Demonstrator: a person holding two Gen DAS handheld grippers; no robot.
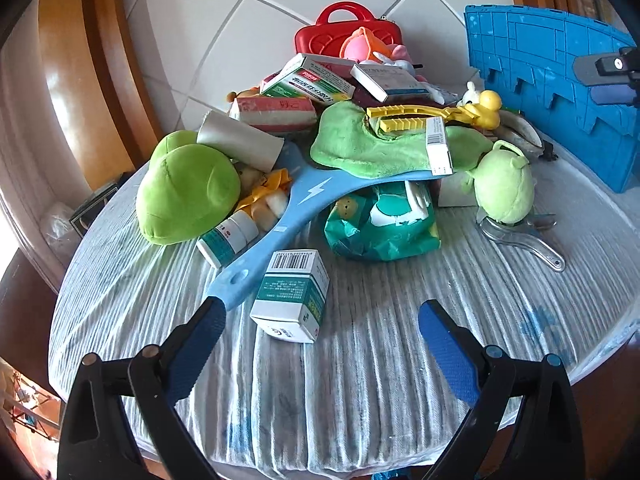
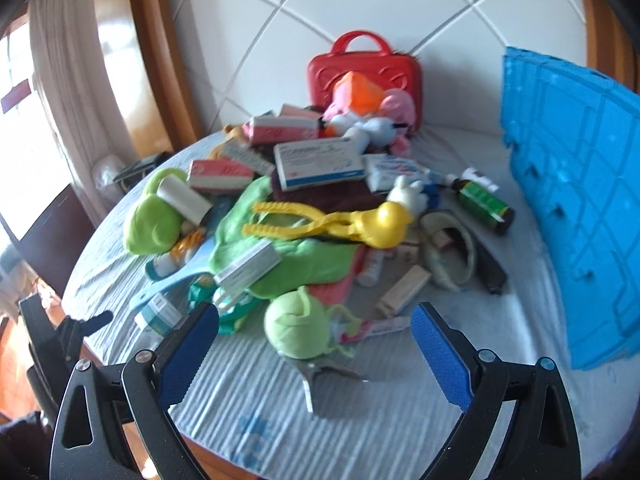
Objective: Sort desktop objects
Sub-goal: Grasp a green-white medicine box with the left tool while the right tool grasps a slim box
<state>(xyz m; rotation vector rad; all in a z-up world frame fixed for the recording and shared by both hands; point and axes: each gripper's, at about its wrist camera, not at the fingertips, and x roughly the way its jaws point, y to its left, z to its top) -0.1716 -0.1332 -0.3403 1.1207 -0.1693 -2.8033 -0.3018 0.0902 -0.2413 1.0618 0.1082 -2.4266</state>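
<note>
Left gripper [image 1: 320, 328]: jaws wide apart, empty.
Medicine box [image 1: 291, 296]: between the left jaws, nearer the left finger.
Right gripper [image 2: 316, 336]: jaws spread, empty.
Green plush ball [image 2: 298, 324]: just ahead, between the right jaws.

Red case [image 1: 347, 28]; blue crate [image 1: 552, 88]; yellow clamp [image 2: 332, 222]; striped grey-white cloth [image 1: 380, 360].

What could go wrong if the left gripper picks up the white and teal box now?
The white and teal box leans on the blue paddle's handle, so lifting it may nudge the paddle. That paddle runs under the green cloth, which carries the yellow clamp toy and a small carton; both might slide off. The open left gripper looks off-centre to the box.
</note>
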